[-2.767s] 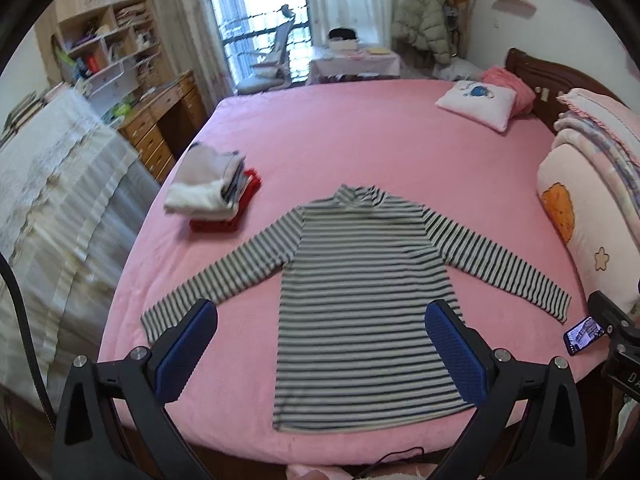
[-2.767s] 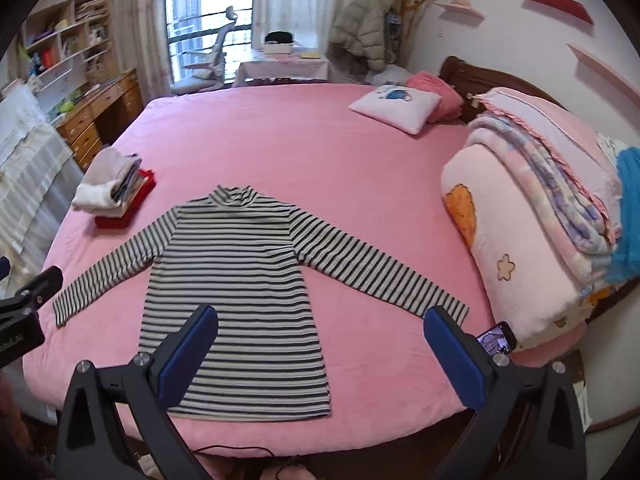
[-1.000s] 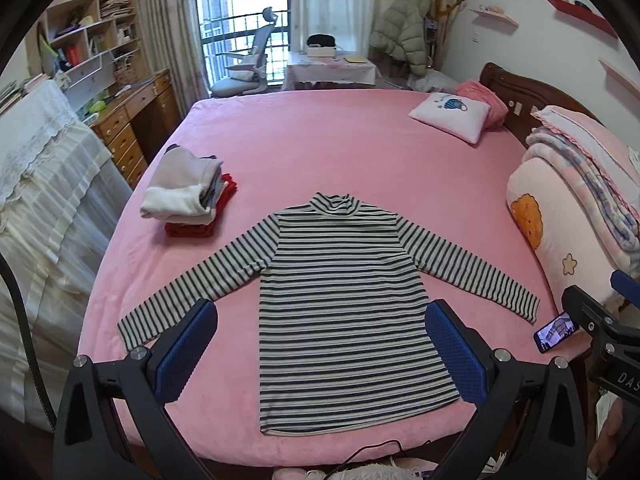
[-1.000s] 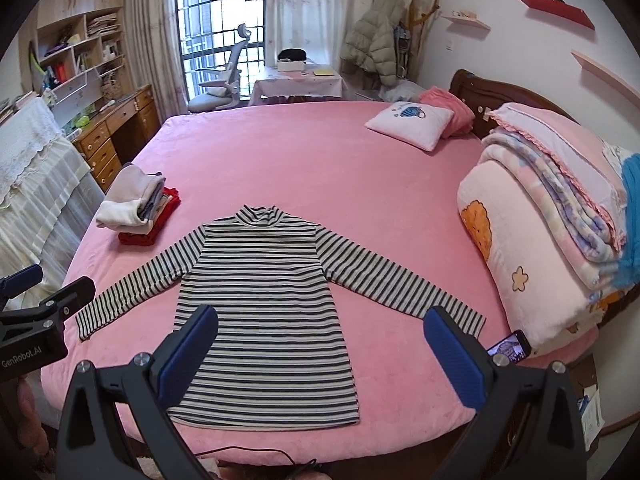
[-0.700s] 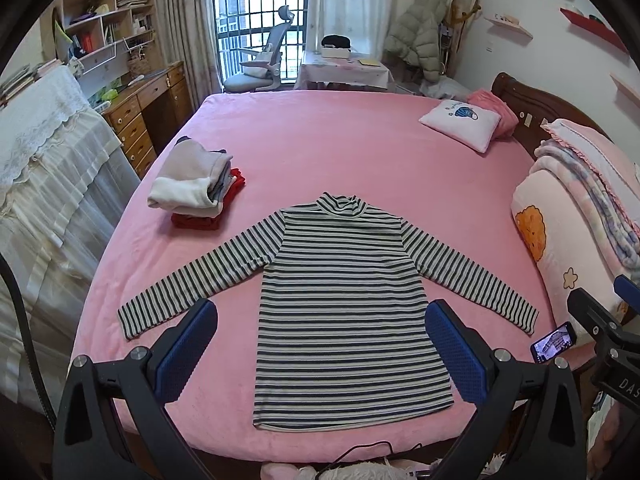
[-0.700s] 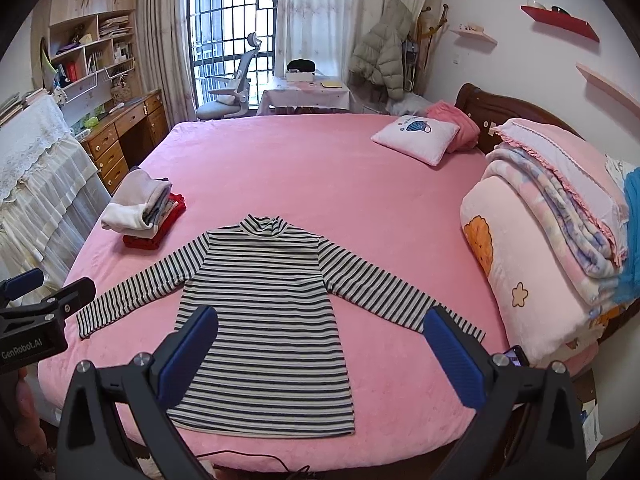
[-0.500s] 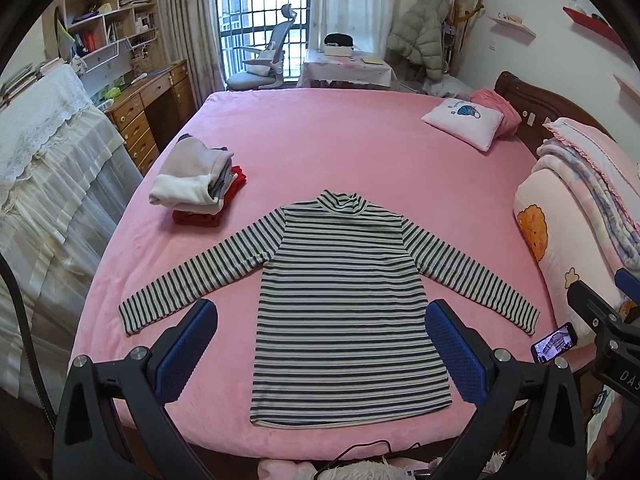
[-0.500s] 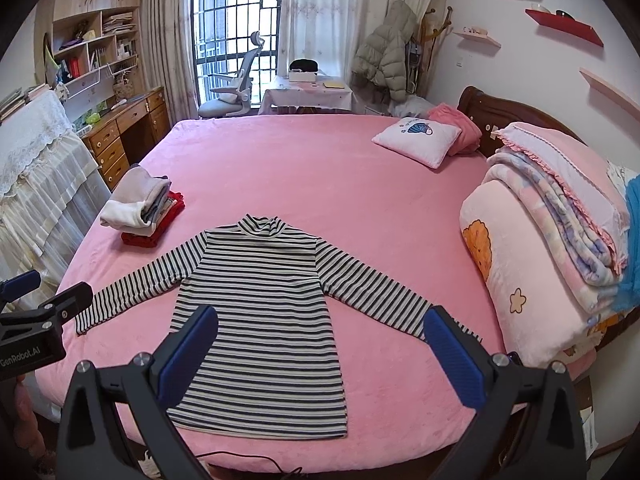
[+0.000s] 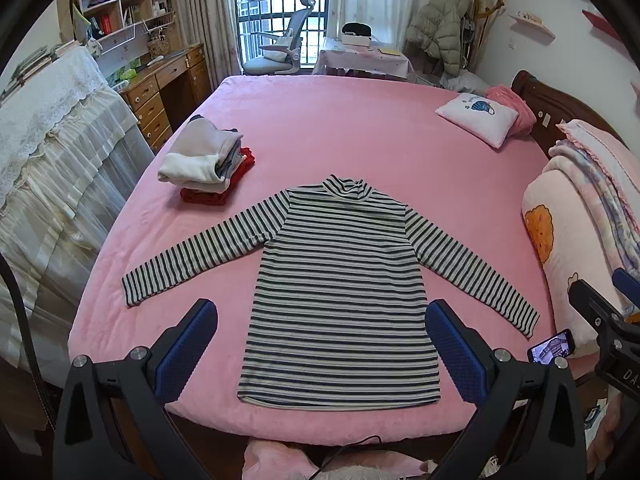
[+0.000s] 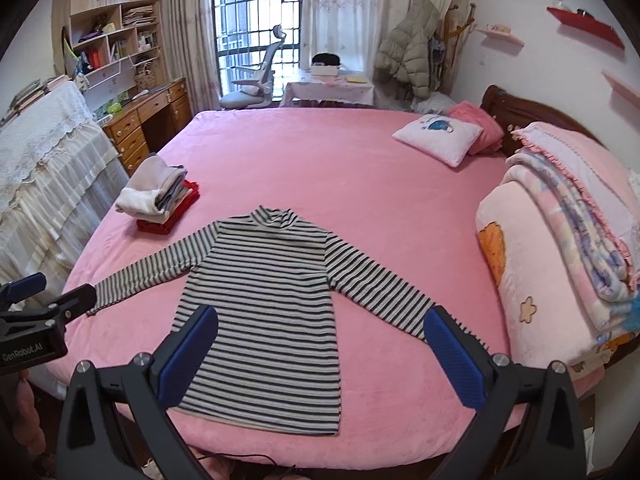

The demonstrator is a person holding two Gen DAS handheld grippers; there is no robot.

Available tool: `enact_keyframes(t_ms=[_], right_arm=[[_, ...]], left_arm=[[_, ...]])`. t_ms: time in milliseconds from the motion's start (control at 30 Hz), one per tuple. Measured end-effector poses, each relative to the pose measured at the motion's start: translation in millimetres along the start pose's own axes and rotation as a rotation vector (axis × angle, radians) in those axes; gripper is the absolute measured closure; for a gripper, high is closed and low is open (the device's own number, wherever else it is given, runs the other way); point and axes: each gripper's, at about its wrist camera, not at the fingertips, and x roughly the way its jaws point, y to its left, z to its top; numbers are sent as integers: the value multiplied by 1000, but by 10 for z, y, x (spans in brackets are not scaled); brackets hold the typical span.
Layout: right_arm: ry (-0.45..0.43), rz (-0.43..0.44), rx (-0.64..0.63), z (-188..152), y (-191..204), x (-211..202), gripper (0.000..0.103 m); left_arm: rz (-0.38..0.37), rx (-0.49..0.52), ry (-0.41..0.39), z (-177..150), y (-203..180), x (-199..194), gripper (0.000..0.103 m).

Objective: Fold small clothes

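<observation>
A black-and-white striped long-sleeved top (image 9: 340, 276) lies flat and face up on the pink bed (image 9: 320, 128), both sleeves spread out, hem toward me. It also shows in the right wrist view (image 10: 264, 304). My left gripper (image 9: 320, 344) is open and empty, held back above the bed's near edge, over the hem. My right gripper (image 10: 320, 344) is open and empty, also held above the near edge, its right finger over the right cuff. Neither touches the top.
A stack of folded clothes (image 9: 204, 164) sits on the bed's left side. A white pillow (image 9: 476, 118) and rolled blankets (image 9: 580, 216) lie at the right. A phone (image 9: 550, 349) rests at the bed's near right corner. A lace-covered unit (image 9: 48, 152) stands left of the bed.
Both grippers have drawn back and up from the bed, so the top looks smaller and farther. Both stay open and empty. The top has not moved.
</observation>
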Motion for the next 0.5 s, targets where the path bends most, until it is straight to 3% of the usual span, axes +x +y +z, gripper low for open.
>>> enact_keyframes(t_ms=[267, 500], right_arm=[[10, 22, 1, -68, -159, 35, 0], [38, 44, 66, -158, -365, 163, 0]], left_arm=[[13, -8, 22, -83, -116, -31, 0], [47, 59, 72, -53, -283, 148, 0]])
